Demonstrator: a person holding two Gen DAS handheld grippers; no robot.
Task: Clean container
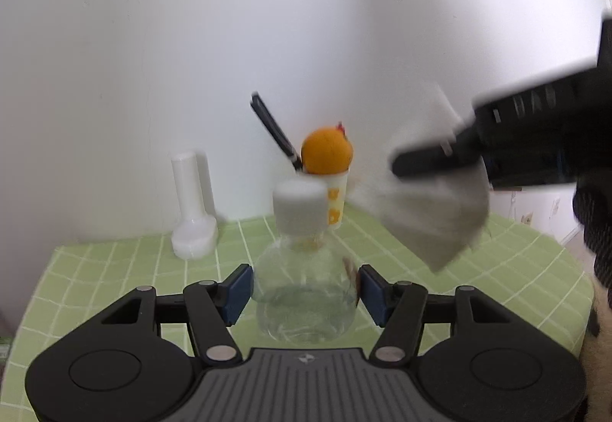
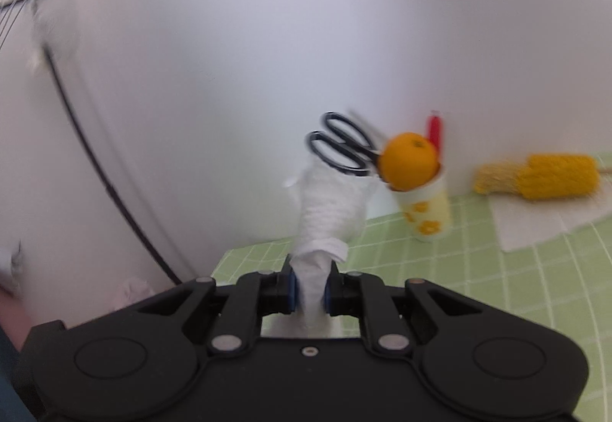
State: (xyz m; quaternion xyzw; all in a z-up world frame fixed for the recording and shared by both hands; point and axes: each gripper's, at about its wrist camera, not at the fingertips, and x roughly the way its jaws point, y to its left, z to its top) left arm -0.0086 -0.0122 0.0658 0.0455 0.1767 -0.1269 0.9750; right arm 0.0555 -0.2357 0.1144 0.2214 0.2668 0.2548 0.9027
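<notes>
The left gripper (image 1: 306, 292) is pinching the upright clear bottle (image 1: 306, 292) between its 2 pads, while the right gripper (image 2: 309, 294), clamped on a paper towel (image 2: 329, 211), is hovering to the bottle's upper right.

Clear white-capped bottle (image 1: 306, 292) upright, crumpled white tissue (image 2: 329, 207)

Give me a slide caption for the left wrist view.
Left tongs grip a clear capped bottle while right tongs bring a paper towel.
</notes>
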